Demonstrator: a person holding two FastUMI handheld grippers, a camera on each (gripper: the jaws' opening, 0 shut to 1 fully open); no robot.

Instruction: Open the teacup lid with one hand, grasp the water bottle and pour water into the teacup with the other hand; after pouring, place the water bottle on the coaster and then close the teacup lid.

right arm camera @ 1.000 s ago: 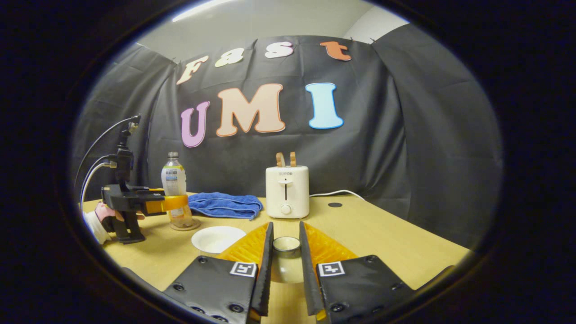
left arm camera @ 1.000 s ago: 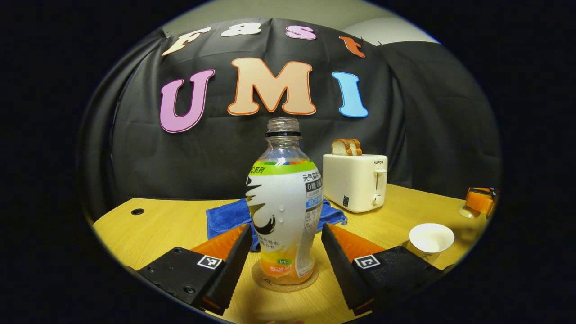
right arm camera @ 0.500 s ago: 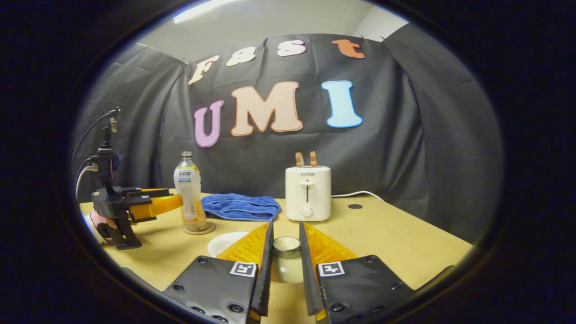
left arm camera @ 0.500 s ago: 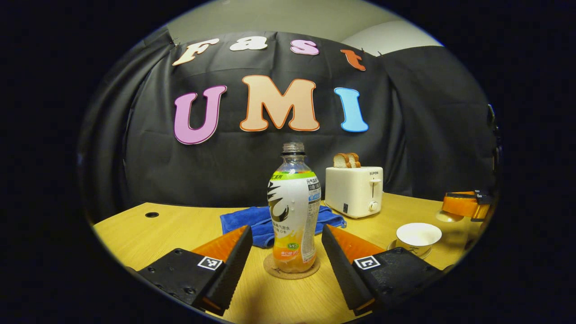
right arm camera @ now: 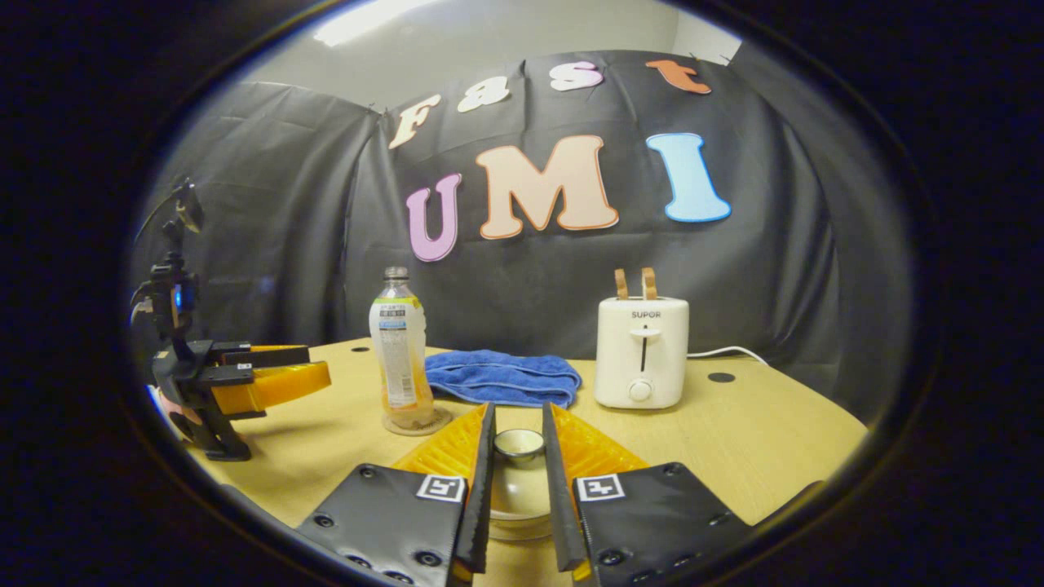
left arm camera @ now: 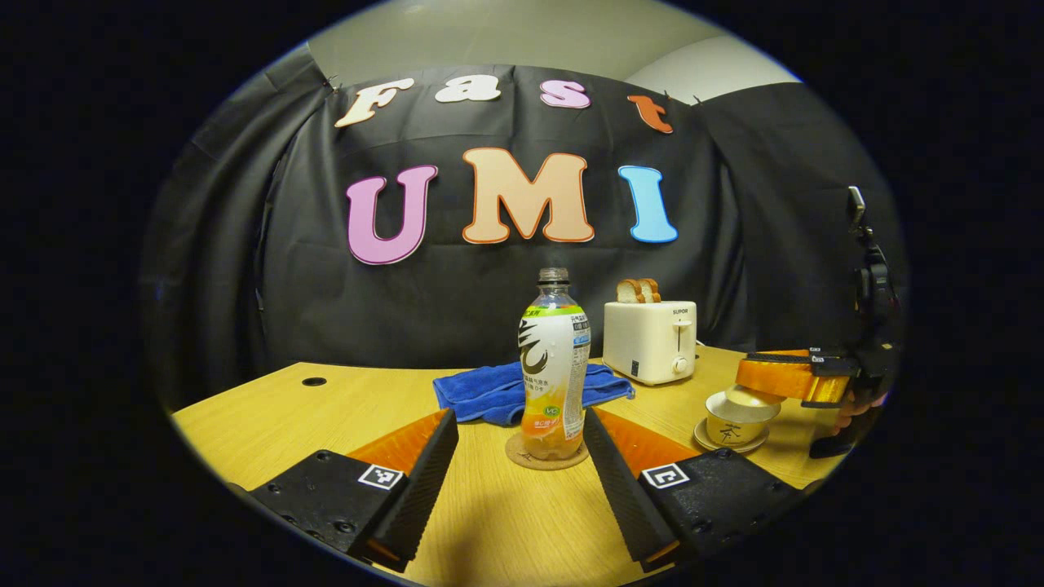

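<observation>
My left gripper (left arm camera: pixel 518 481) has pulled back from the water bottle (left arm camera: pixel 555 367): a second ago the bottle loomed between the jaws, now it stands smaller and clear ahead of them, jaws wide apart on nothing. The bottle is upright on its round coaster (left arm camera: pixel 546 452) on the worktop (left arm camera: pixel 326 408), cap off, orange liquid low in it, droplets on the label, just in front of the blue towel (left arm camera: pixel 489 391). The toaster (left arm camera: pixel 650 341) sits behind to the right.

Meanwhile my right gripper (right arm camera: pixel 518 489) has swung across: the lid (right arm camera: pixel 519 444), held over bare worktop a second ago, is now down over the teacup (left arm camera: pixel 732 416), which sits on its saucer (left arm camera: pixel 726 440). The jaws are clamped on the lid's knob. I cannot tell whether the lid is fully seated.
</observation>
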